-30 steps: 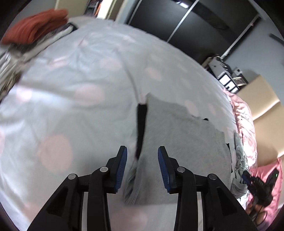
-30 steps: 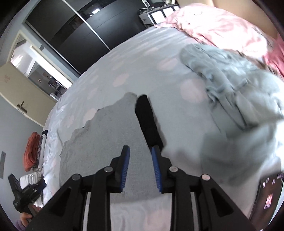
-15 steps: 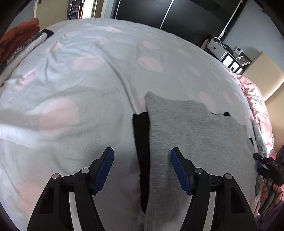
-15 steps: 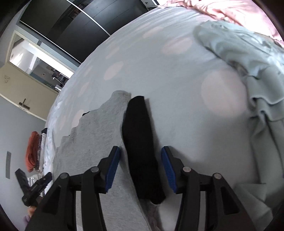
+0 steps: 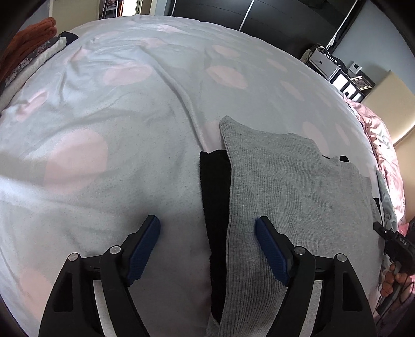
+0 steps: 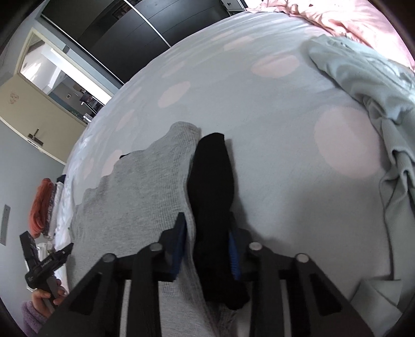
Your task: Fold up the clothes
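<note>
A grey ribbed garment (image 5: 285, 197) lies flat on the spotted bed sheet (image 5: 103, 116), with a black strip (image 5: 215, 191) of cloth showing along its edge. My left gripper (image 5: 207, 226) is wide open, low over the sheet, straddling the black strip and the grey edge. In the right wrist view the grey garment (image 6: 145, 186) and the black strip (image 6: 211, 176) run between the fingers. My right gripper (image 6: 207, 230) is closed in on them, the pads pressing both sides of the bunched cloth.
Folded orange and patterned clothes (image 5: 31, 44) are stacked at the bed's far corner. A crumpled pale green pile (image 6: 363, 85) and a pink duvet (image 6: 337, 20) lie on the other side. A black wardrobe (image 6: 116, 23) stands beyond the bed. A hand (image 6: 44, 295) holds the left gripper.
My left gripper has opened wider and dropped closer to the garment's edge. My right gripper opened half a second ago and has now narrowed onto the black strip and grey edge.
</note>
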A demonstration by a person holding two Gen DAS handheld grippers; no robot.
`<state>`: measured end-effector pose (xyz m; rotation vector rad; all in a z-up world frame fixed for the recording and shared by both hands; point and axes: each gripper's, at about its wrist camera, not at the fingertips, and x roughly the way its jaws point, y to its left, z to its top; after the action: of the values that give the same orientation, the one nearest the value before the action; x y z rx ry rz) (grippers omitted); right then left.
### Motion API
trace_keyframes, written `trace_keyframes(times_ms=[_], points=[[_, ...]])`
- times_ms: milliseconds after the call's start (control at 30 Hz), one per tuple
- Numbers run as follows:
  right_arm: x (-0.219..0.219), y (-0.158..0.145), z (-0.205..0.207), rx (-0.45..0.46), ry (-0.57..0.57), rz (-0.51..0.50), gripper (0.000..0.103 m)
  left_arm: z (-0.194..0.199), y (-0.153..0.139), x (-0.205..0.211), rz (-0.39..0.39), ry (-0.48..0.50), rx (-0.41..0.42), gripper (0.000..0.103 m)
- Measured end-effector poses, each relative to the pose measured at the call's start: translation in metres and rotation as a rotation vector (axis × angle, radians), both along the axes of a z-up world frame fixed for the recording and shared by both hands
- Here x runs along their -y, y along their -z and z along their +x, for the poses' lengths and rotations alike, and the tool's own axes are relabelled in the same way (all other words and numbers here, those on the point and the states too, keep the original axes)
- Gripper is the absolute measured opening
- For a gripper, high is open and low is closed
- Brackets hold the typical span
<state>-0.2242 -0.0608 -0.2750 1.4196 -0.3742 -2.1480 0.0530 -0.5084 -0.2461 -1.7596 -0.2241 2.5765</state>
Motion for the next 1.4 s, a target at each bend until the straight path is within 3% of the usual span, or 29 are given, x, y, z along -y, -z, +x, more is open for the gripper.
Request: trace_keyframes(times_ms=[233, 367, 600, 800, 933, 1100, 1400], points=[[0.018, -0.031, 0.014, -0.081, -0.033, 0.046, 0.015, 0.002, -0.013, 0.001, 0.016, -0.026, 0.025, 0.078], [0.040, -0.060, 0.026, -0.098, -0.056, 0.043, 0.014, 0.003, -0.030, 0.001, 0.014, -0.018, -0.017, 0.078], [0.113, -0.107, 0.049, -0.122, -0.107, 0.065, 0.014, 0.003, -0.043, 0.017, 0.103, -0.024, -0.027, 0.078], [0.183, -0.121, 0.068, -0.123, -0.154, 0.085, 0.014, 0.002, -0.054, 0.031, 0.182, -0.031, -0.034, 0.078], [0.233, -0.115, 0.087, -0.117, -0.209, 0.096, 0.014, 0.002, -0.054, 0.047, 0.220, -0.071, -0.019, 0.078], [0.293, -0.087, 0.114, -0.079, -0.290, 0.141, 0.014, 0.001, -0.053, 0.064, 0.281, -0.108, -0.009, 0.078], [0.342, -0.038, 0.148, -0.060, -0.433, 0.269, 0.014, 0.000, -0.050, 0.069, 0.256, -0.111, 0.014, 0.078]])
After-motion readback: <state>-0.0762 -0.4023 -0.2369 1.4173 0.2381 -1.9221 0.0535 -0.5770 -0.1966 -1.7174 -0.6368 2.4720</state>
